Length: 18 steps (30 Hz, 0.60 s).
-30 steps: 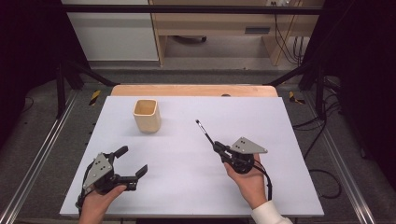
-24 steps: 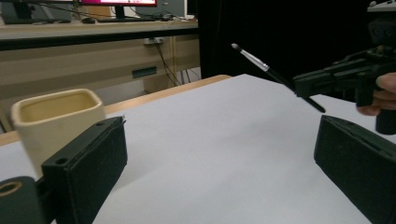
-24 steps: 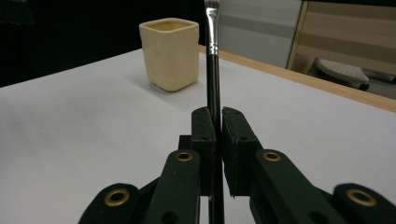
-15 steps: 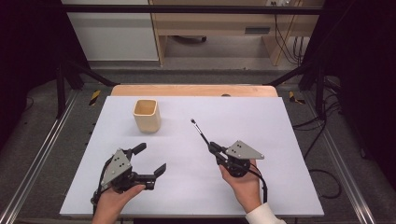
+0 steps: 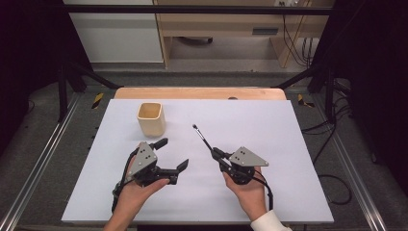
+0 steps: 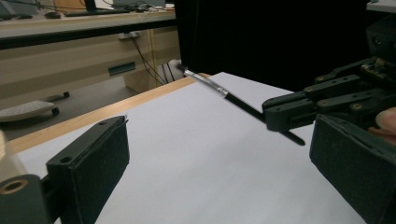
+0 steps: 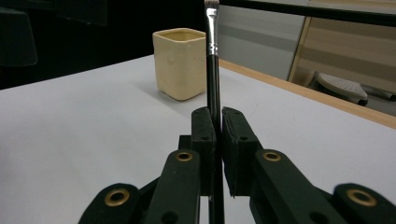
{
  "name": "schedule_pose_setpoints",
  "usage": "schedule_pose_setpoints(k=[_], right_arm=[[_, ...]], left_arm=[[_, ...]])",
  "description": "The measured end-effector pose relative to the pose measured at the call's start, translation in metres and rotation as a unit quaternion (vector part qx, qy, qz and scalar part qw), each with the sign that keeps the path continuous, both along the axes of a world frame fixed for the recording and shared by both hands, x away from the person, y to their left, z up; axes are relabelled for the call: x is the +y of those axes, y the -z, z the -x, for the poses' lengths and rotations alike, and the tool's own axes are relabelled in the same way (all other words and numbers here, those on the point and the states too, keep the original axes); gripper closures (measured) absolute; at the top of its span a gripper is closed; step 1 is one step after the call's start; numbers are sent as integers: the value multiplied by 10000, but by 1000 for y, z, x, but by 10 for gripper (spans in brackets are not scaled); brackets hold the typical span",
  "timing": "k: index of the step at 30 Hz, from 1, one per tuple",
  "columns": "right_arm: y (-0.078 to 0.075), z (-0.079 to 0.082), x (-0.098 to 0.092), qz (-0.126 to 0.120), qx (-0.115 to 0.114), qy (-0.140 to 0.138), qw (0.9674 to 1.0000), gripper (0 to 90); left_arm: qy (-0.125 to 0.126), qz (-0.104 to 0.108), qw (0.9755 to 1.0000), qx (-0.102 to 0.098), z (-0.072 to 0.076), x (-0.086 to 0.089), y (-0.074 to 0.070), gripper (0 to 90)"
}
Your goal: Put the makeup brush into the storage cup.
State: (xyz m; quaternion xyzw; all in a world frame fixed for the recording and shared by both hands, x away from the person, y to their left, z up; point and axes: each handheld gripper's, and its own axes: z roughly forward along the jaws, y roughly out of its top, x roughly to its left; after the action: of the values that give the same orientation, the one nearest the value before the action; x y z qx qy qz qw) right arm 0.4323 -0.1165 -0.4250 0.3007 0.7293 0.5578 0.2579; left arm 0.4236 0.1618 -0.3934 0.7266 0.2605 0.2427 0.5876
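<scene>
A thin black brush [image 5: 204, 139] with a silver ferrule sticks out of my right gripper [image 5: 217, 154], which is shut on its handle at the table's front right of centre. Seen along the right gripper [image 7: 218, 119], the brush [image 7: 212, 60] points up past a cream square cup [image 7: 180, 63]. The cup [image 5: 151, 119] stands upright, back left of centre. My left gripper [image 5: 172, 154] is open, just in front of the cup, jaws wide with nothing between them. In the left gripper view, the left gripper [image 6: 219, 168] faces the brush [image 6: 224, 93] and the right gripper [image 6: 285, 112].
The white table top [image 5: 288, 130] has a wooden strip [image 5: 202, 93] along its far edge. Metal frame rails [image 5: 43, 159] run along both sides. Beyond the table are a wooden bench [image 5: 226, 29] and trailing cables [image 5: 332, 139] on the floor.
The left gripper has moved right and a little away from the person, towards the middle, still open. The right gripper and brush have shifted slightly left.
</scene>
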Motion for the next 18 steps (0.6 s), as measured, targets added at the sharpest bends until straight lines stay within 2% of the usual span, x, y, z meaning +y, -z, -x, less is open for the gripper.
schedule_pose_setpoints(k=[5, 18], right_arm=[[0, -3, 4, -61, -23, 18, 10000, 837], [3, -2, 10, -37, -62, 19, 10000, 837]], left_arm=[[-28, 142, 9999, 4, -2, -11, 0, 49], [-73, 46, 9999, -69, -8, -22, -9, 57]])
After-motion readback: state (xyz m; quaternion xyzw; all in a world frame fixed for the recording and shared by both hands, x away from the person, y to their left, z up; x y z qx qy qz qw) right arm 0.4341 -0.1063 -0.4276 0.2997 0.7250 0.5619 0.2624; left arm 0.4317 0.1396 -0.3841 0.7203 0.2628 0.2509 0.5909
